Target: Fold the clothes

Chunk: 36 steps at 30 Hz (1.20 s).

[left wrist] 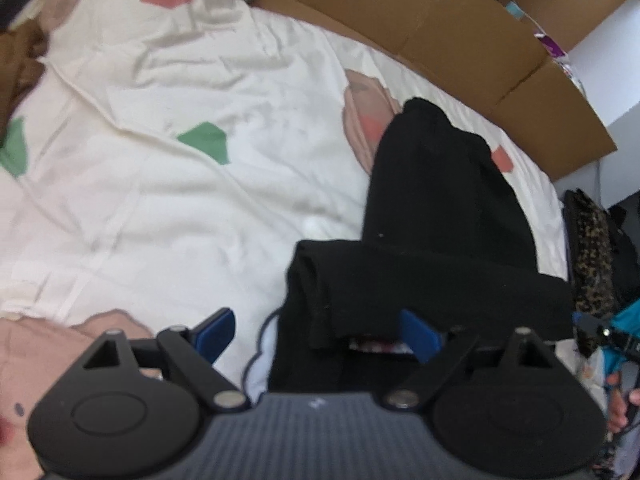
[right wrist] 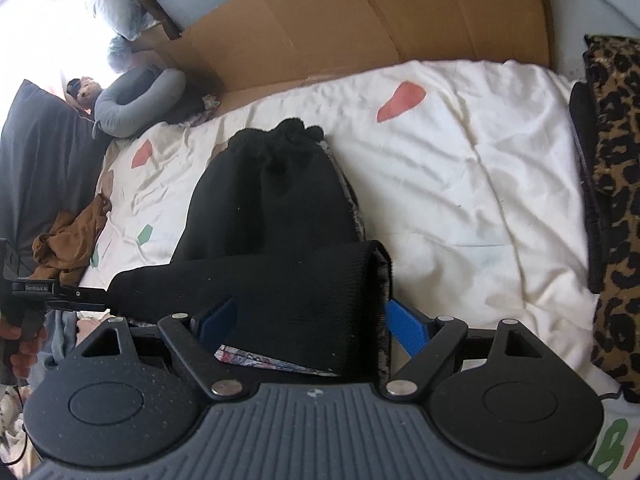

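Note:
A black garment (left wrist: pixel 444 208) lies on the white bedspread (left wrist: pixel 168 184), its near part folded across into a thick band (right wrist: pixel 280 292). A patterned edge (right wrist: pixel 272 361) shows under that band. In the left wrist view my left gripper (left wrist: pixel 318 334) is open just above the band's left end, and its blue pads (left wrist: pixel 216 334) stand wide apart and press on nothing. My right gripper (right wrist: pixel 310 324) is open too, straddling the band's right end with cloth lying loose between its fingers. A hand holds the left gripper (right wrist: pixel 60 292) at the left edge of the right wrist view.
Flattened cardboard (right wrist: pixel 360 20) lines the bed's far side. A leopard-print cloth (right wrist: pixel 616 184) lies along the right edge. A crumpled brown garment (right wrist: pixel 68 244), a grey neck pillow (right wrist: pixel 136 100) and a dark pillow (right wrist: pixel 44 152) sit at the left. A pink cloth (left wrist: pixel 44 356) lies near me.

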Motion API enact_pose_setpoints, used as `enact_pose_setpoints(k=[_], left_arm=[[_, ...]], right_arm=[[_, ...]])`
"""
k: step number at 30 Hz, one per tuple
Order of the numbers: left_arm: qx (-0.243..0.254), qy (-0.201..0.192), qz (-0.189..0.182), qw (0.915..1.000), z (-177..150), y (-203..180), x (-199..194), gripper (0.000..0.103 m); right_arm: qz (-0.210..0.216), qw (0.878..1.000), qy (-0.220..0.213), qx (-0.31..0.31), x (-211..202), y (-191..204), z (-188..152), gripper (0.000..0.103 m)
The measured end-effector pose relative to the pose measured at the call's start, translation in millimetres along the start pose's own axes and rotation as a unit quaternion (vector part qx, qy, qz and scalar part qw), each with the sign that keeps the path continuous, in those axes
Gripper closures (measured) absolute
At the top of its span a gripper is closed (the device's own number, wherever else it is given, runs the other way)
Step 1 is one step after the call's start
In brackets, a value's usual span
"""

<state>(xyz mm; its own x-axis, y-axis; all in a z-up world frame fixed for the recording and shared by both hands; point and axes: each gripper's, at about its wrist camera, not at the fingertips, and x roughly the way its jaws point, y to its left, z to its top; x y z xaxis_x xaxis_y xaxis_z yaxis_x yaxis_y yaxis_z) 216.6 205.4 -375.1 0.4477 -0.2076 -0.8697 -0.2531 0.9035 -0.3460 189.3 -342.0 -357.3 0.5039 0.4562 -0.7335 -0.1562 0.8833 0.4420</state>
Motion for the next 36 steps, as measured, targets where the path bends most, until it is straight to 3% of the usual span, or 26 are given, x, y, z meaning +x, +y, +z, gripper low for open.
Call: enact_pose_setpoints(k=[5, 10, 16, 29, 36], left_arm=[[0.009, -0.017, 0.008, 0.9998, -15.8, 2.5, -2.5, 0.010], [0.011, -0.012, 0.014, 0.9998, -31.1, 3.7, 8.9, 0.010], [0.035, -0.006, 0.017, 0.9992, -41.2, 5.5, 32.8, 0.010], [0.083, -0.014, 0.027, 0.9960, -56.2, -4.0, 36.8, 0.008], [0.087, -0.024, 0.030, 0.9954, -34.8, -8.3, 47.1, 0.007]], right_arm=[[-0.023, 1.000, 0.001, -0.020, -7.4, 3.2, -15.5, 0.016], [-0.041, 0.999, 0.018, -0.024, 1.8, 6.7, -31.9, 0.016], [-0.090, 0.993, 0.044, -0.058, 24.3, 16.0, -46.1, 0.016], [-0.139, 0.987, 0.038, -0.074, 50.3, 28.5, -36.0, 0.016], [-0.138, 0.988, 0.014, -0.073, 50.8, 31.1, -10.3, 0.016]])
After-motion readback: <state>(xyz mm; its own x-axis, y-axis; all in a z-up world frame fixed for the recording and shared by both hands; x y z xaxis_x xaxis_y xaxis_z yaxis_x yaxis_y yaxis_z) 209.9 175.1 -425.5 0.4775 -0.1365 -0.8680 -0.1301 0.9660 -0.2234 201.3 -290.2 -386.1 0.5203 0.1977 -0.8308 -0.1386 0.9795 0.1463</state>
